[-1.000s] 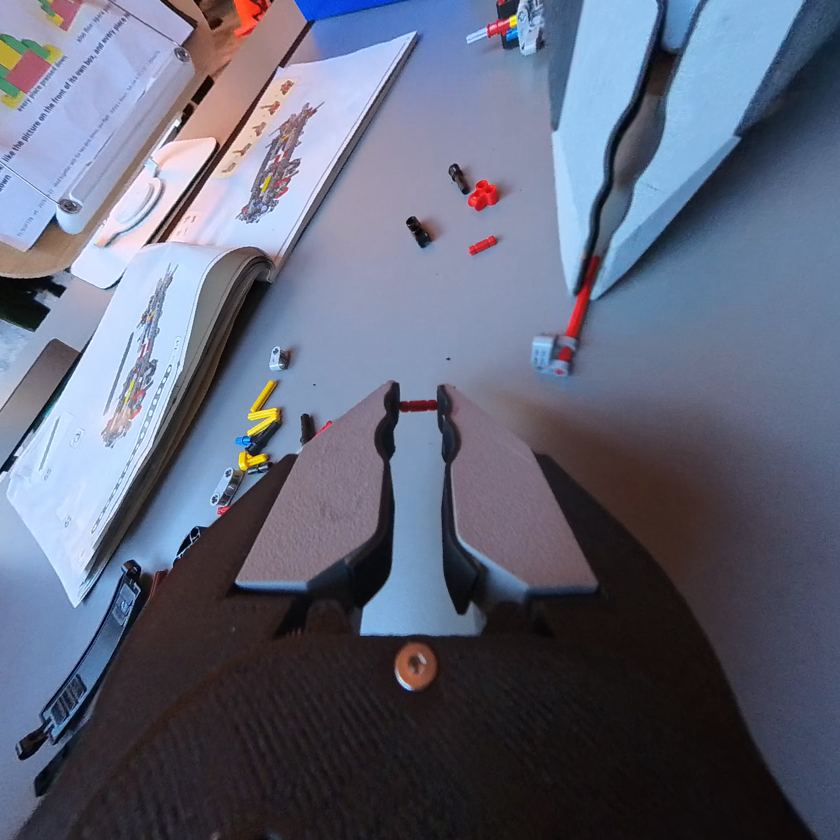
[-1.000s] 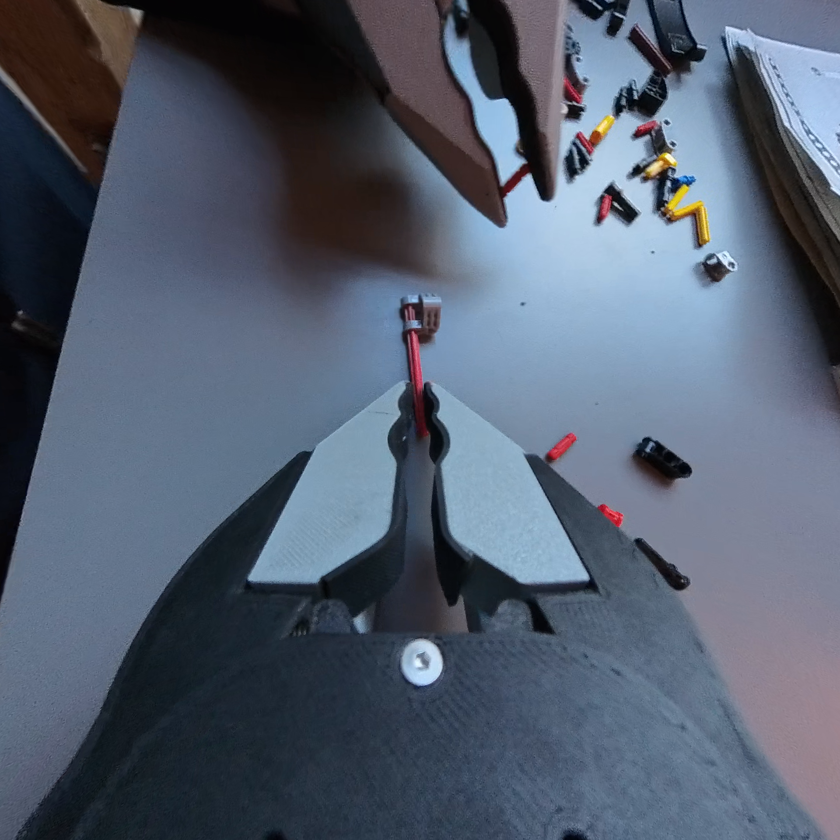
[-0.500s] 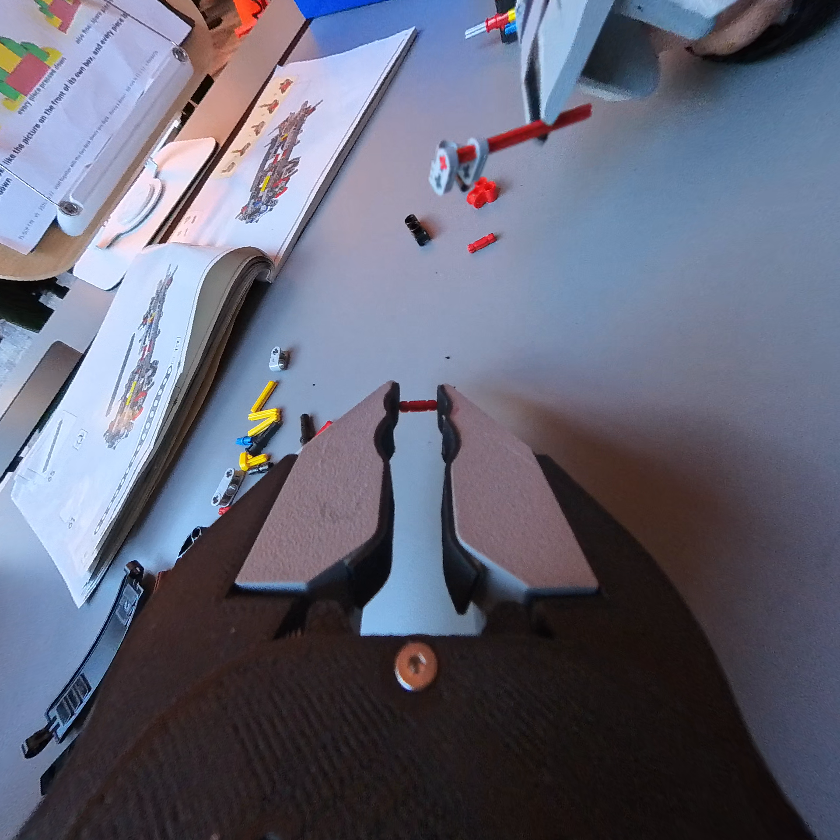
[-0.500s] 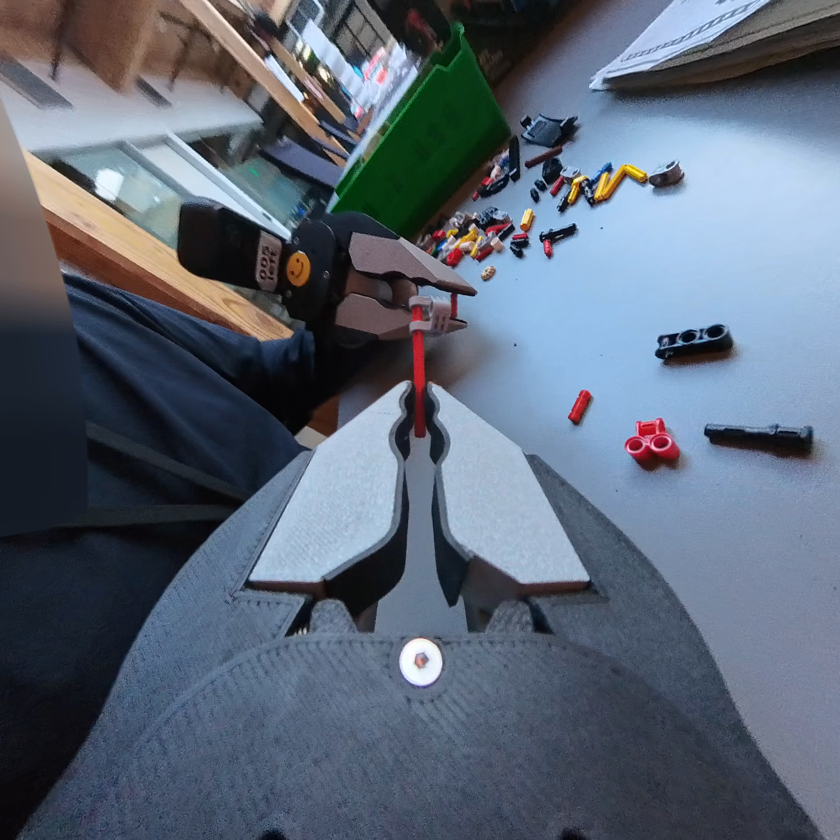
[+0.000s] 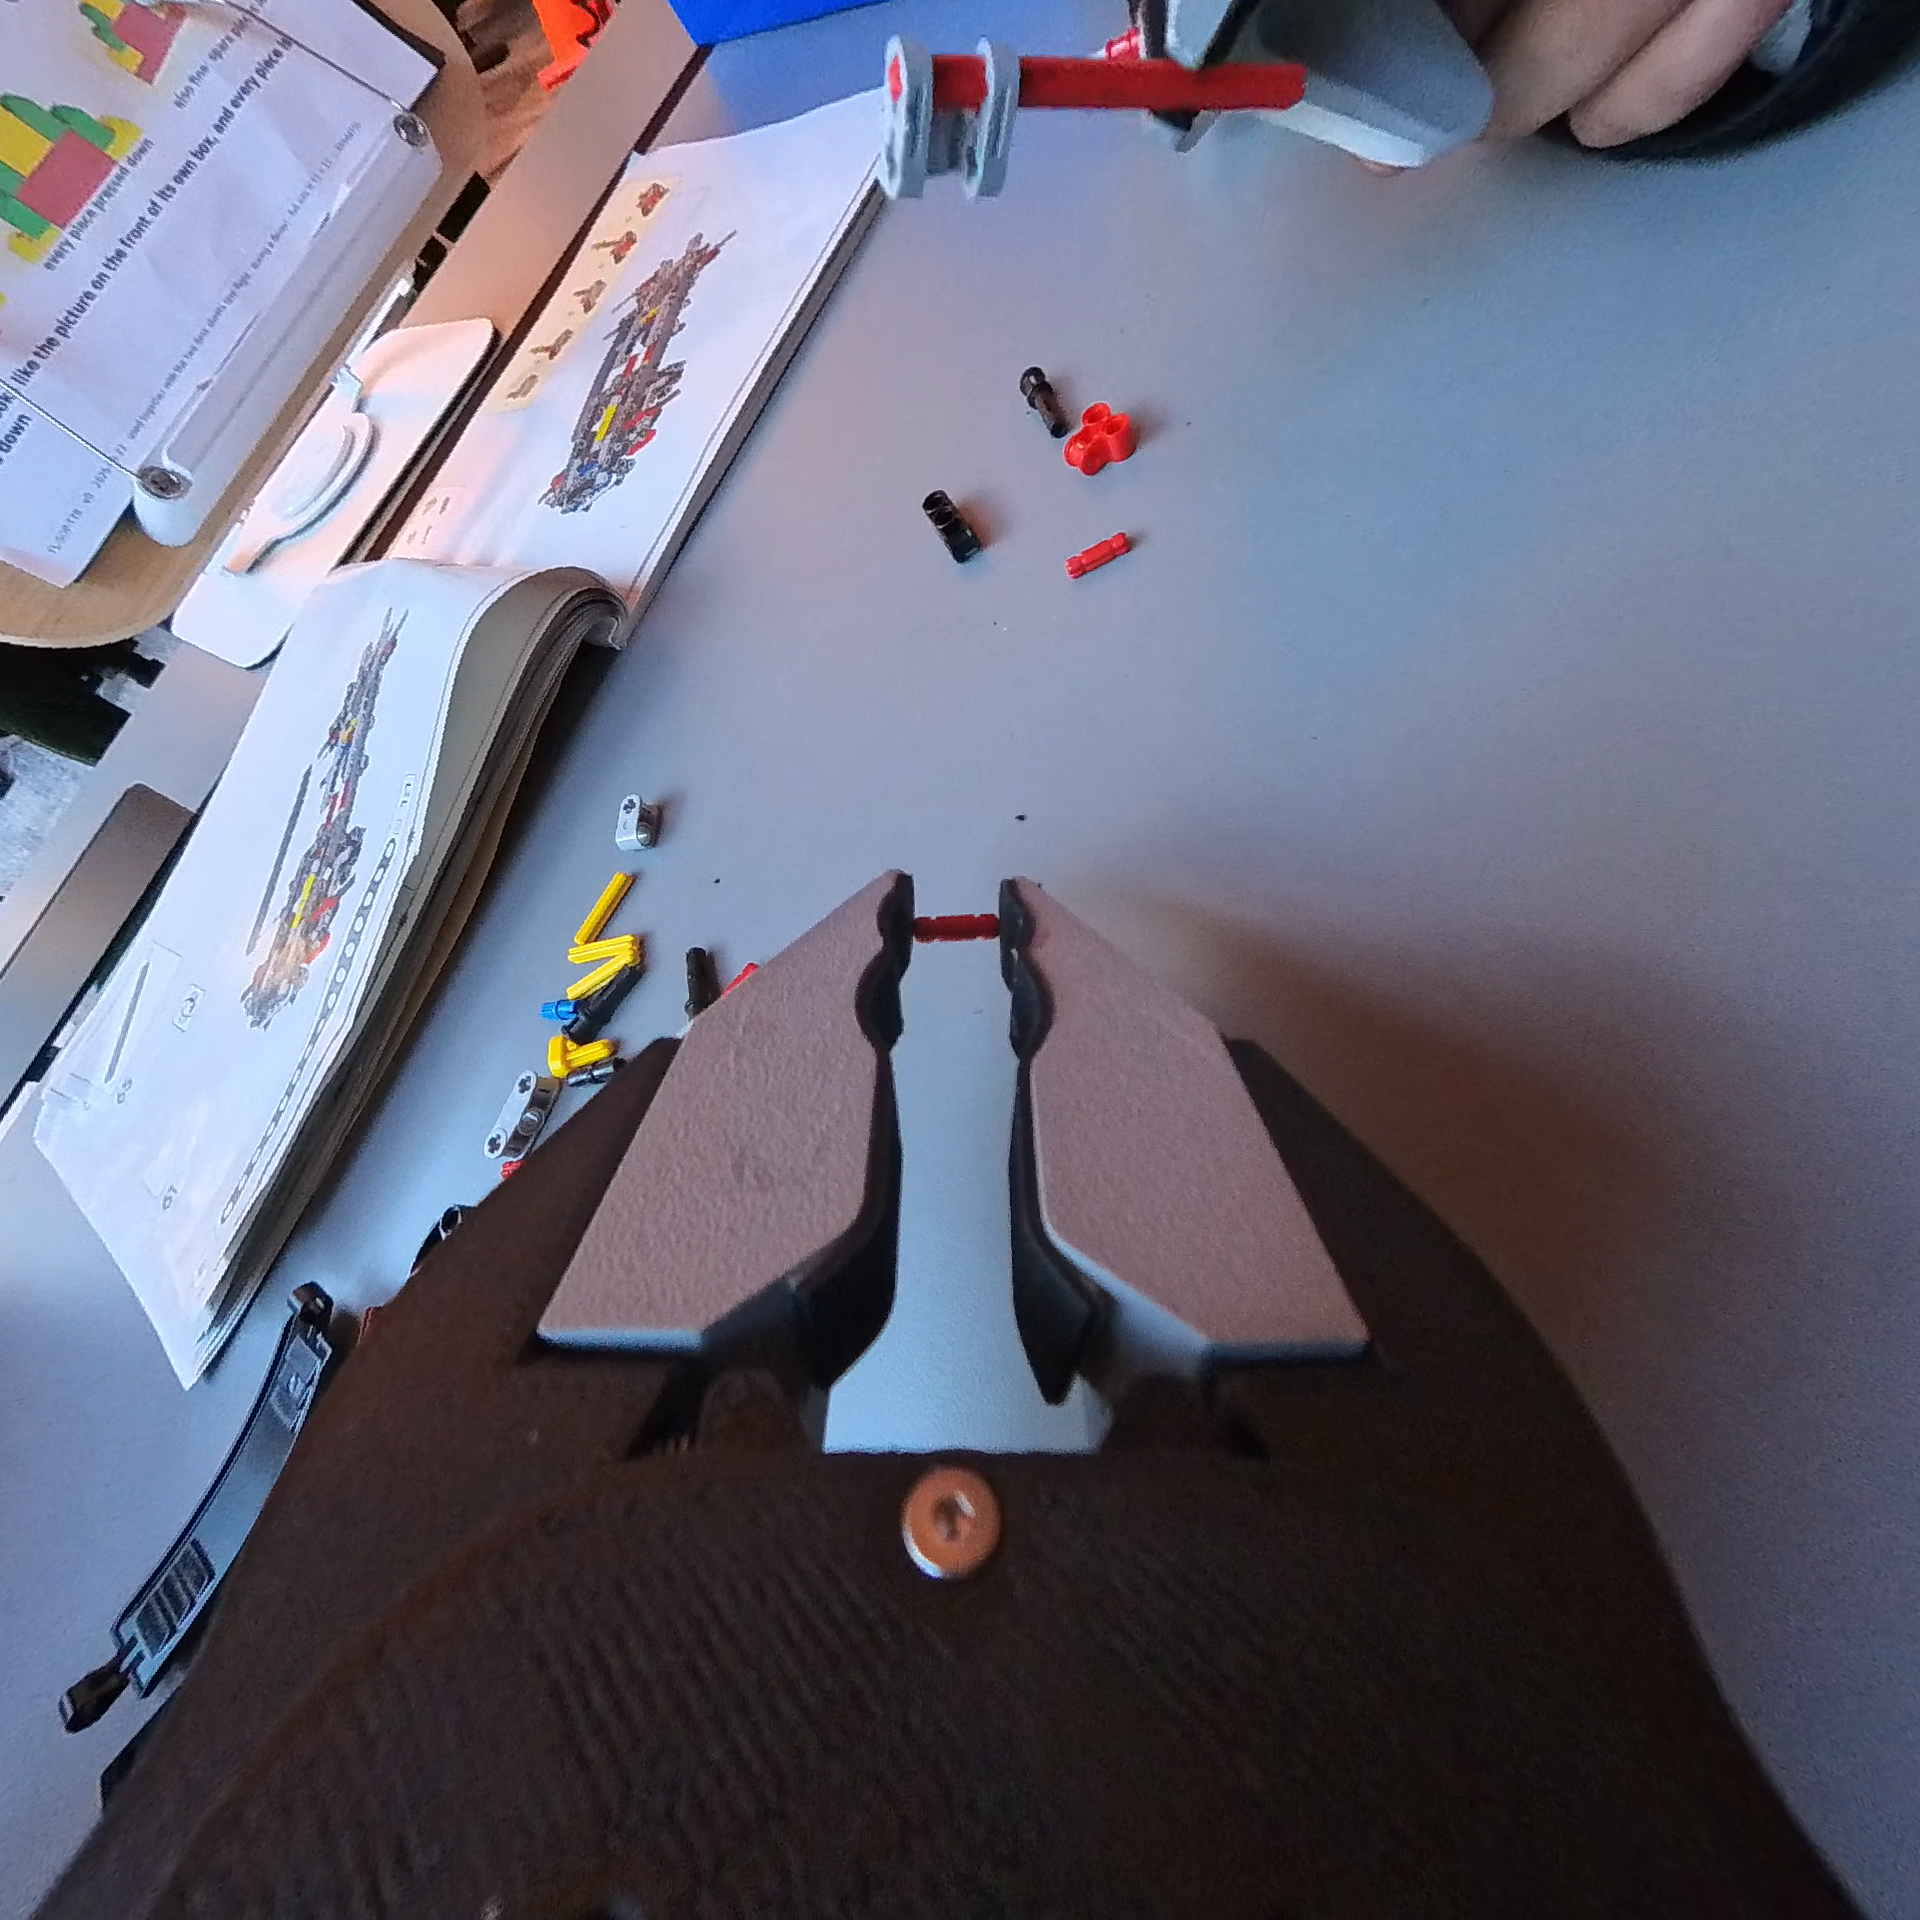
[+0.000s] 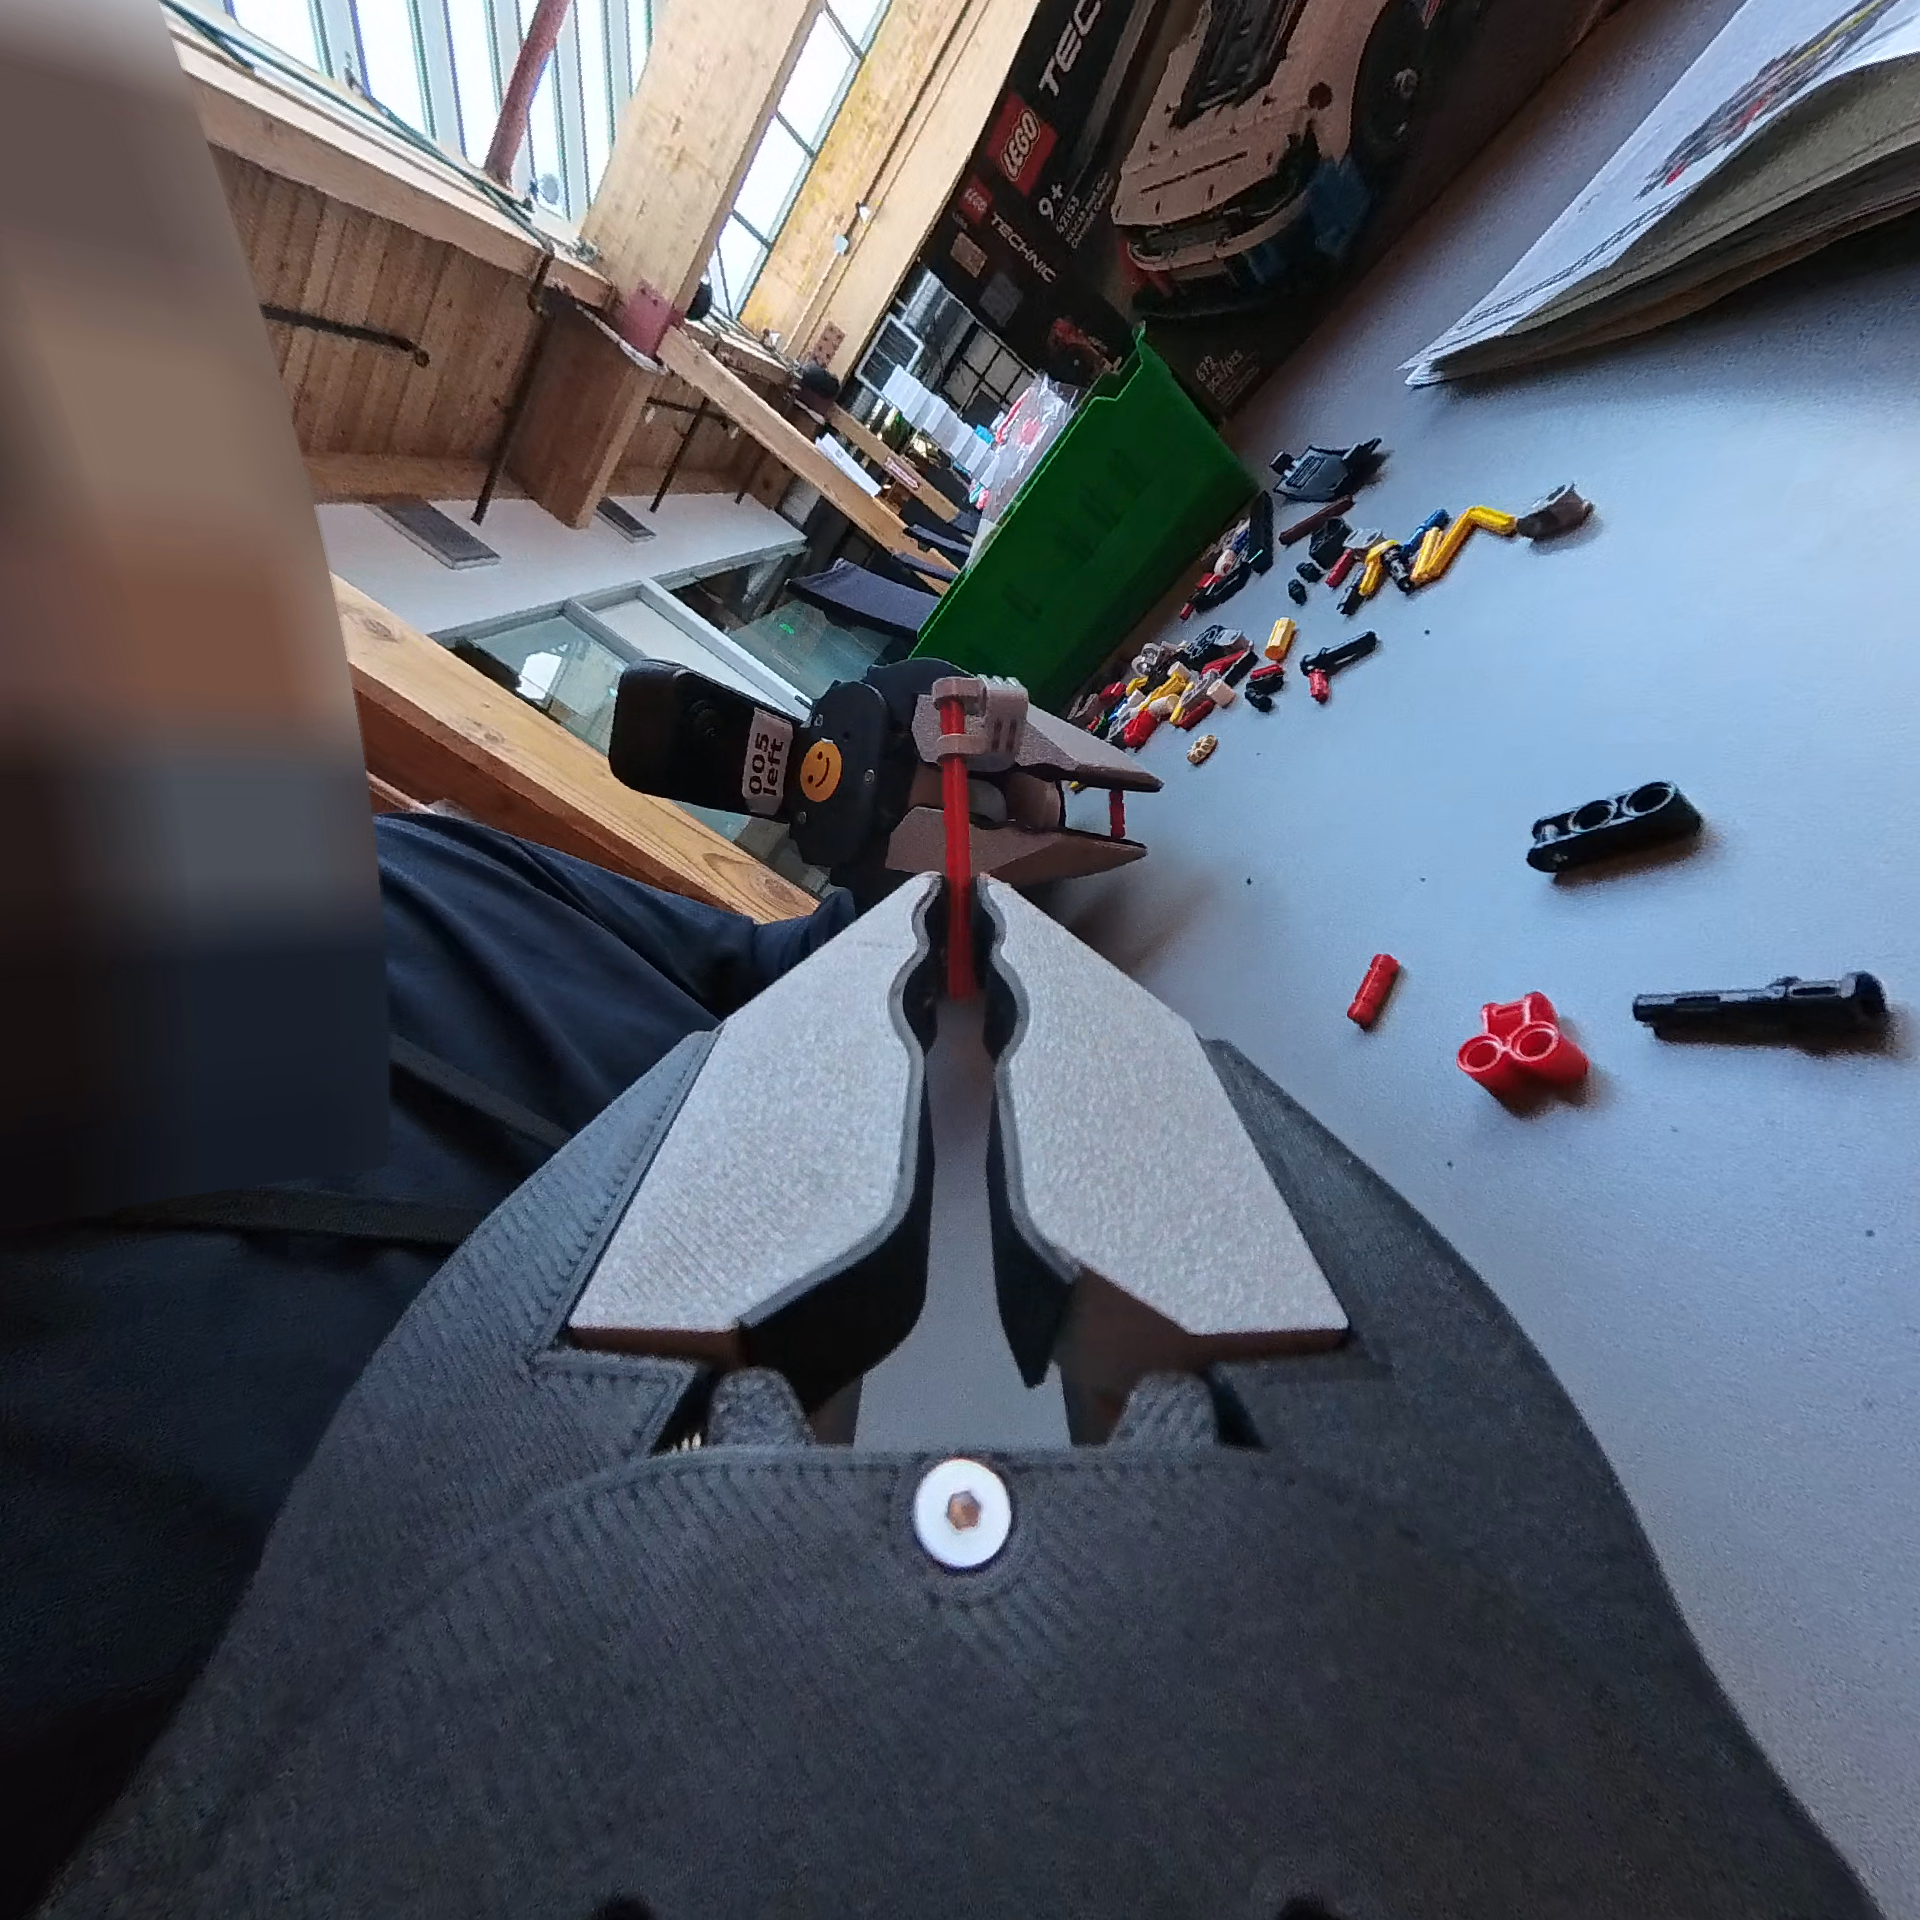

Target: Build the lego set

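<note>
Left hand-held gripper (image 5: 956, 925): you have it clamped on a short red pin (image 5: 956, 926), which spans crosswise between the two fingertips, one end against each pad. It hangs above the grey surface (image 5: 1455, 831).
Right hand-held gripper (image 6: 958, 914): you hold it closed on a long red axle (image 6: 956, 831); the pads pinch the axle's near end and the rest sticks straight out ahead.
Axle's far end: a grey connector piece (image 6: 977, 717) sits on it, with the axle passing through its two lugs. In the left wrist view the axle lies level in the air above the instruction pages.
Between the two: in the right wrist view your left hand-held gripper lies just beyond the grey connector; whether they touch, you cannot tell.
Loose on the surface near the right: a red double-ring piece (image 6: 1522, 1049), a small red pin (image 6: 1371, 989), a black pin (image 6: 1761, 1003), a black beam (image 6: 1616, 823).
Left side: an open instruction booklet (image 5: 312, 883), with yellow, blue and black small parts (image 5: 597, 977) beside it.
Farther back: a green bin (image 6: 1091, 520).
</note>
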`<action>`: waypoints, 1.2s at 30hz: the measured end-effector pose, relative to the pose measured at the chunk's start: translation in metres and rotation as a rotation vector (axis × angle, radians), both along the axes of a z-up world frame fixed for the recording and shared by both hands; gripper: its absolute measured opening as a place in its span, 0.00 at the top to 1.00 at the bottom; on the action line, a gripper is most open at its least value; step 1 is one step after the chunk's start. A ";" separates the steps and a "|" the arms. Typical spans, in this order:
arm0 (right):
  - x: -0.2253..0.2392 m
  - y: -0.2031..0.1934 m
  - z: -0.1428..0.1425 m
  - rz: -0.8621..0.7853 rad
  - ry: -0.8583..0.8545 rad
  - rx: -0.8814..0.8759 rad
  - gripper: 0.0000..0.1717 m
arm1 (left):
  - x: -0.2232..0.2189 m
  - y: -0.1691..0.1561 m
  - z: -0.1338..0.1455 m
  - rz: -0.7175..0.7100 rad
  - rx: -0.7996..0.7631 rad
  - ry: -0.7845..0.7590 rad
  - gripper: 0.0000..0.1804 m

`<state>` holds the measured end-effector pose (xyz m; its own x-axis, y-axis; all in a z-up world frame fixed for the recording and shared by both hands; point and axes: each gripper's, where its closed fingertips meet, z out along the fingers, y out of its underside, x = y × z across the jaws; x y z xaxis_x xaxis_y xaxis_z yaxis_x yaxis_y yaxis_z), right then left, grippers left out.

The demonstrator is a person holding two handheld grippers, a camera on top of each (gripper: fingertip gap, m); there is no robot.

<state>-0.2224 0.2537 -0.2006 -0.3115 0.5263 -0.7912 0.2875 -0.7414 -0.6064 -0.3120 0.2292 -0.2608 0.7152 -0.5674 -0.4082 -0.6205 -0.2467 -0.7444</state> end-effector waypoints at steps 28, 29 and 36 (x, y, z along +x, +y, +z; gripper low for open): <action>0.025 0.022 0.054 -0.175 0.373 0.013 1.00 | 0.001 0.004 -0.003 -0.011 -0.025 -0.010 0.92; 0.025 0.021 0.054 -0.176 0.369 0.032 1.00 | 0.001 0.004 -0.004 -0.010 -0.034 -0.003 0.92; 0.018 0.008 0.047 -0.178 0.307 0.200 1.00 | 0.001 0.004 -0.019 -0.002 -0.092 0.078 0.92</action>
<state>-0.2047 0.2621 -0.1532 -0.4076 0.7275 -0.5519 -0.0512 -0.6216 -0.7816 -0.3112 0.2336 -0.2799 0.6822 -0.6063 -0.4087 -0.6761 -0.3102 -0.6683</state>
